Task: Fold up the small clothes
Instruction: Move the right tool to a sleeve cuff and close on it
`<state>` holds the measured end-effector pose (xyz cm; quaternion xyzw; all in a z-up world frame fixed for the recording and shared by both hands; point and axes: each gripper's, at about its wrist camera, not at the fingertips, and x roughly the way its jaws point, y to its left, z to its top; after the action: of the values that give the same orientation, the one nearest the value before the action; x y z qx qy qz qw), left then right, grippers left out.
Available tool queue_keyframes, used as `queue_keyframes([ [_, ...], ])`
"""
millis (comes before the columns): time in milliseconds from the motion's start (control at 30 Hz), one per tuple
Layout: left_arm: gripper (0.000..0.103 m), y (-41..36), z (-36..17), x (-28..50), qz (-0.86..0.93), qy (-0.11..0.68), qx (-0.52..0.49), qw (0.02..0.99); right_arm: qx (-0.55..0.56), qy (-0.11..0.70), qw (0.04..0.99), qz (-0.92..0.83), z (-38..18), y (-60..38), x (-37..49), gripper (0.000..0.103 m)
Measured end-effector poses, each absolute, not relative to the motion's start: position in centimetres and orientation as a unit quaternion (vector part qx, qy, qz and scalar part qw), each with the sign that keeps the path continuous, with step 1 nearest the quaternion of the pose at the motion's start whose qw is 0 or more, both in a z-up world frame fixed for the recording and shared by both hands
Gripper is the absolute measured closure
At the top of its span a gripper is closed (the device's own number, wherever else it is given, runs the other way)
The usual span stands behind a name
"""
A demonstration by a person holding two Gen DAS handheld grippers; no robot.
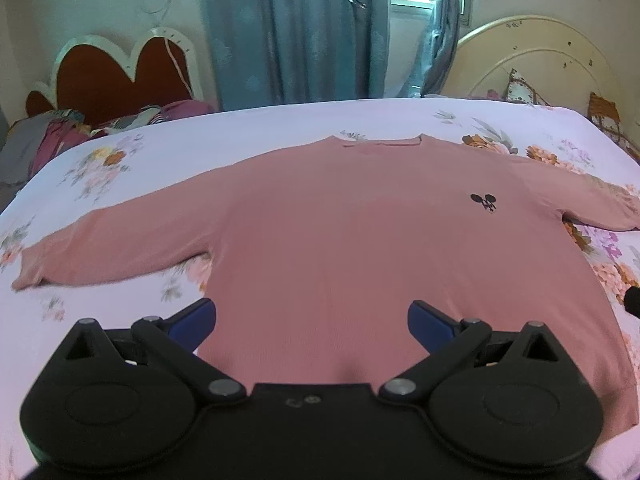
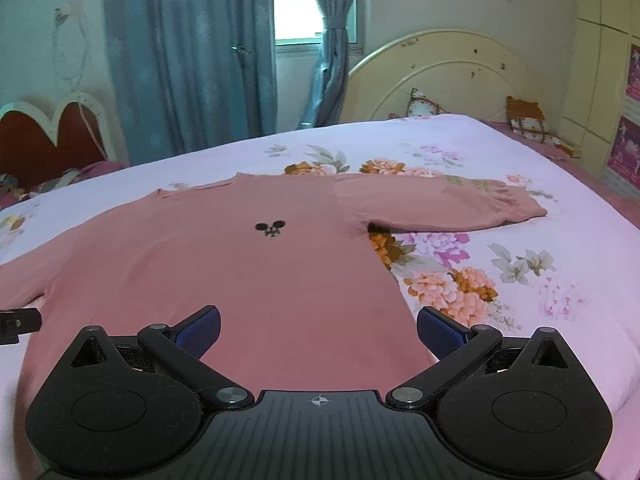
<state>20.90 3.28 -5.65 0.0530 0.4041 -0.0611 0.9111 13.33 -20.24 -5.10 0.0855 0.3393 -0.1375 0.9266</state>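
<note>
Two grippers: I had both over the near hem of the top.
Left gripper (image 1: 312, 322): jaws spread wide, blue pads (image 1: 194, 324) clear of the cloth, nothing held.
Right gripper (image 2: 318, 330): jaws likewise wide and empty, above the hem's right corner.
Pink top (image 1: 340, 248): lay flat and face up on my side of the floral bedsheet (image 2: 520, 280), both sleeves stretched outward, neckline away from me.
Black emblem (image 2: 271, 229): on the chest.
Headboard (image 2: 448, 68): cream, behind the bed.
</note>
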Motion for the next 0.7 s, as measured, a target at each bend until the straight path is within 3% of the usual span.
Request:
queue_keyframes([
  [333,0.001,0.8,-6.6,26.0,-0.061,0.406,0.069,0.909,0.100,0.331,0.923,-0.167,-6.0,-25.5,16.2,0.000],
  [700,0.001,-5.7,-9.0,30.8,-0.055,0.410,0.071,0.908,0.110,0.331,0.918,-0.187,-8.9,-37.6,22.2,0.000],
])
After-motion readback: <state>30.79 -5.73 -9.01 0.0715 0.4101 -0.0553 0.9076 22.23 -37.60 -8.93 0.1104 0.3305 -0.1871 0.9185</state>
